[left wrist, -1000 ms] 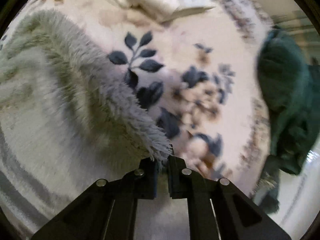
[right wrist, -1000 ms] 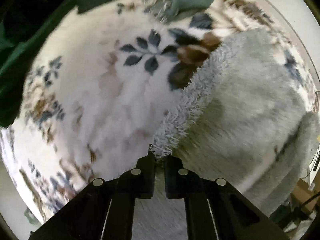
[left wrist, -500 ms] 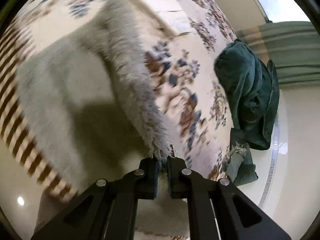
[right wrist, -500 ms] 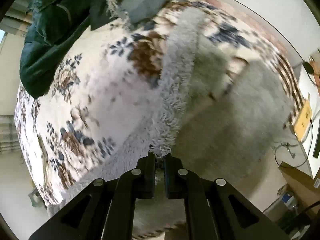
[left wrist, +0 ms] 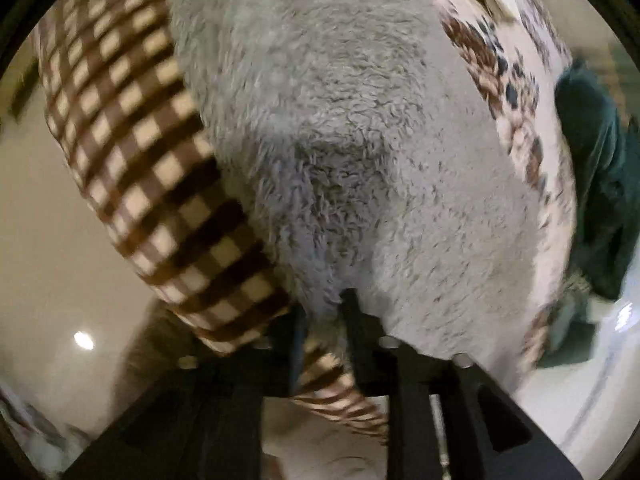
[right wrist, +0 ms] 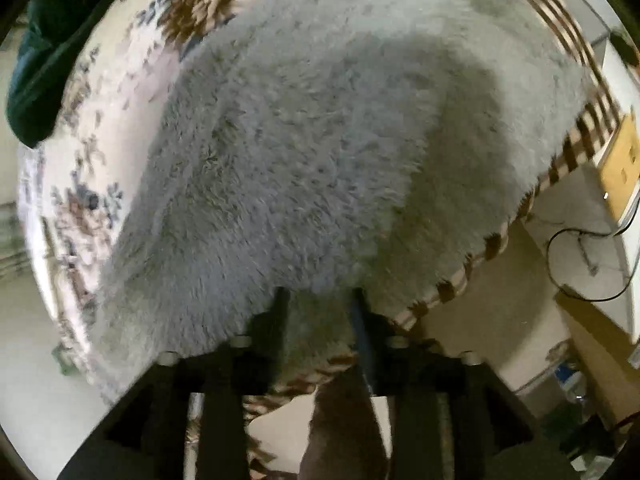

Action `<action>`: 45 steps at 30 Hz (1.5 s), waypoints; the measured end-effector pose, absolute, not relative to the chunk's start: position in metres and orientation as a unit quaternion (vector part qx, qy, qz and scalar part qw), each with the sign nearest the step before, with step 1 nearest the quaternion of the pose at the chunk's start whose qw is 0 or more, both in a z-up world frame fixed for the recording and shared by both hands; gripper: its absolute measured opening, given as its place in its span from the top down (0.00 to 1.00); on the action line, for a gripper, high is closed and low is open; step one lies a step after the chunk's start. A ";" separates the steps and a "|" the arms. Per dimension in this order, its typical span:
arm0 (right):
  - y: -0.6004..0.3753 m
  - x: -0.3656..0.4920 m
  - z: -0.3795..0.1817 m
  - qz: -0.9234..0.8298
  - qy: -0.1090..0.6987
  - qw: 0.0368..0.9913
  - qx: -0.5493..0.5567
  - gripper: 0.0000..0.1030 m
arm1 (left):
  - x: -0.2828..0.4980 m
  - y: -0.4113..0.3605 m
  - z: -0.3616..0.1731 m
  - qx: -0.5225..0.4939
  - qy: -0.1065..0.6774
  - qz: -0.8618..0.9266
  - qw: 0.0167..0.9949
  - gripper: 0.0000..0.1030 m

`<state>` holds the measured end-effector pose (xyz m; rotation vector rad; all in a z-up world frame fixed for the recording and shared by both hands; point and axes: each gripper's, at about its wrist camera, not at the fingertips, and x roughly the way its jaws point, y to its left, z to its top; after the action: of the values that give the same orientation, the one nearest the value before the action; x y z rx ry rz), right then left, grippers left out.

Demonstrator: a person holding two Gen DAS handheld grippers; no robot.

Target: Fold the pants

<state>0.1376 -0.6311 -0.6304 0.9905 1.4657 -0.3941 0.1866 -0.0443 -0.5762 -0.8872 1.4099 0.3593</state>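
Note:
The pants are grey fluffy fleece [left wrist: 352,128] and lie spread over a floral bedspread [left wrist: 516,120]; they fill most of the right wrist view [right wrist: 320,140] too. My left gripper [left wrist: 324,312] has its jaws parted, with the near edge of the fleece lying between the fingers. My right gripper [right wrist: 318,304] also has its jaws parted wide, with the fleece edge between them. Both sit at the near edge of the bed.
A brown-and-cream checked blanket [left wrist: 132,152] hangs at the bed edge, also seen in the right wrist view [right wrist: 576,148]. A dark green garment [left wrist: 596,184] lies at the far side [right wrist: 44,60]. A desk with cables [right wrist: 592,248] stands at right. Pale floor [left wrist: 48,240] lies below.
Both grippers have carried the fleece edge back toward the near bed edge, folding the pants over, and their jaws have gone from shut on the fabric to parted.

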 end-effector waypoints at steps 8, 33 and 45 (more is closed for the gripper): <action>-0.723 0.099 -0.571 -0.216 0.525 0.667 0.482 0.38 | 0.208 -0.092 -0.514 -0.260 0.606 0.157 0.735 0.25; -0.797 0.052 -0.576 -0.287 0.458 0.688 0.485 0.95 | 0.226 -0.251 -0.533 -0.151 0.637 0.027 0.755 0.22; -0.702 0.044 -0.622 -0.237 0.519 0.602 0.559 0.60 | 0.195 -0.166 -0.528 -0.188 0.641 0.074 0.741 0.22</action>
<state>0.0438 -0.7023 -0.6217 1.2956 1.2013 -0.5483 0.1946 -0.1664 -0.5276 -0.4128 1.4052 0.1630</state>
